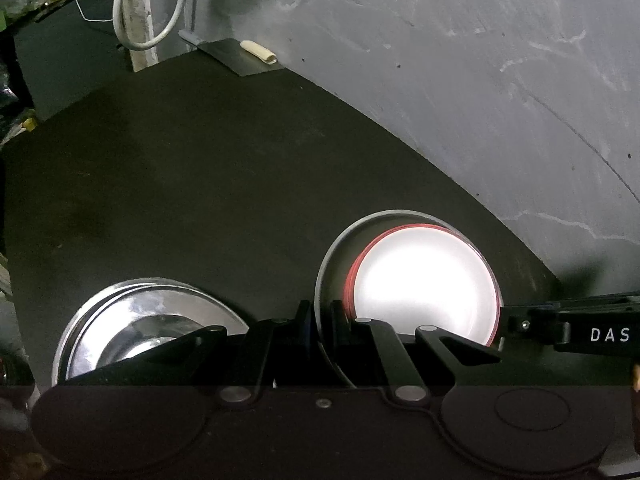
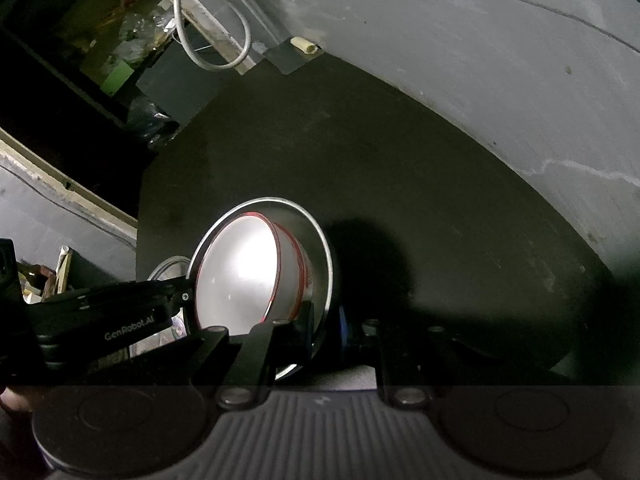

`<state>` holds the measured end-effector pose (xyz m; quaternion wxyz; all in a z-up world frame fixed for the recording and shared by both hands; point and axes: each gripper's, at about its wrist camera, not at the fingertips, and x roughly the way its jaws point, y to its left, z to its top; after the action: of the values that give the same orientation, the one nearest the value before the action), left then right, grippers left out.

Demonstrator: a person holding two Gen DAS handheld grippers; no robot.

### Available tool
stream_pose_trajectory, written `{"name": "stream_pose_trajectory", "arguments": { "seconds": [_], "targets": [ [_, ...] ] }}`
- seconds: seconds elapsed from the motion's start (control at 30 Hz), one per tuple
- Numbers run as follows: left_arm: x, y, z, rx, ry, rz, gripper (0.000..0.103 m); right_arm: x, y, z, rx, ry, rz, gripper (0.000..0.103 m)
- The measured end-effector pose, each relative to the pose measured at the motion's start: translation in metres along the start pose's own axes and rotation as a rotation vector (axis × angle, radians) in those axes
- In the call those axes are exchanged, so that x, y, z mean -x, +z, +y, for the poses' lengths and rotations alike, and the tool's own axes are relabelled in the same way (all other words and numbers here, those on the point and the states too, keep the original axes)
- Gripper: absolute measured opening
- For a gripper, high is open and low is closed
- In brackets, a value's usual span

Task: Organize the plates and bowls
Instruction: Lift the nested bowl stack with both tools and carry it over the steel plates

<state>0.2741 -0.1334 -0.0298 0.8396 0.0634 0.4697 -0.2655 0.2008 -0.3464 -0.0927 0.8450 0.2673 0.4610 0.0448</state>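
Note:
A steel plate [image 1: 334,248] holds a white bowl with a red rim [image 1: 424,280]. My left gripper [image 1: 320,324] is shut on the plate's left rim. My right gripper [image 2: 326,322] is shut on the plate's opposite rim [image 2: 324,248], and its body shows at the right edge of the left wrist view [image 1: 560,324]. The white bowl [image 2: 240,276] sits tilted inside the plate in the right wrist view. A stack of shiny steel plates [image 1: 152,320] lies on the dark table to the left, partly hidden by my left gripper's linkage; its edge shows in the right wrist view [image 2: 170,266].
The dark table [image 1: 200,180] runs back to a grey wall [image 1: 480,60]. A dark flat sheet with a small cream roll [image 1: 258,52] lies at the far corner. A white cable [image 1: 148,8] hangs by a post. Clutter lies beyond the table's left edge [image 2: 120,52].

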Motion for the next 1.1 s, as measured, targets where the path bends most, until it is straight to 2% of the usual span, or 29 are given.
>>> {"name": "stream_pose_trajectory", "arguments": {
  "seconds": [0.53, 1.1],
  "targets": [
    [0.018, 0.007, 0.028, 0.066, 0.042, -0.057, 0.007, -0.008, 0.021, 0.034, 0.086, 0.035, 0.003, 0.014],
    [0.04, -0.002, 0.058, 0.162, 0.119, -0.092, 0.007, -0.024, 0.027, 0.073, 0.198, 0.092, 0.05, 0.014]
  ]
}}
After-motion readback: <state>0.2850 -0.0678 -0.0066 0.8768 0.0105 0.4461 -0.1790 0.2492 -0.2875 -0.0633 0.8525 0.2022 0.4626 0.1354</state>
